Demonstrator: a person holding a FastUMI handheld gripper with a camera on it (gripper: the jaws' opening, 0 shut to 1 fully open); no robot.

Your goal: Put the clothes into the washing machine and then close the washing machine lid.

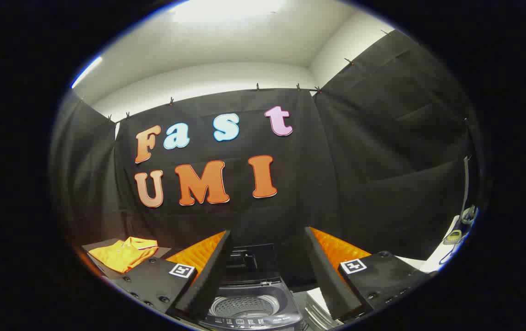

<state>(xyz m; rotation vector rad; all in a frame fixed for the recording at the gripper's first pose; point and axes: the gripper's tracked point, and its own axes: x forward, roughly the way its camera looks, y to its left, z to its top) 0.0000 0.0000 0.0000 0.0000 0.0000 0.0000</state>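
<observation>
Clothes first: one folded orange shirt (123,253) lies on a dark surface at the lower left of the frame, off to the left of my left finger and well apart from it. My claw (267,271) is spread wide with nothing between its fingers. Down at the bottom centre, showing in the gap between them, sits the washing machine (250,307), its lid (250,259) tipped up at the back and the pale drum open to view.

As I judge it, the task has barely begun: the shirt is not yet picked up, and this is the reach-for-the-garment step. The next move calls for swinging me left and down toward the shirt, bringing both fingers over a fold of cloth, and pinching enough fabric that it will not slip. After that comes the carry across to the open drum, then the lid. Soft cloth may trail, so a firm bite matters.
</observation>
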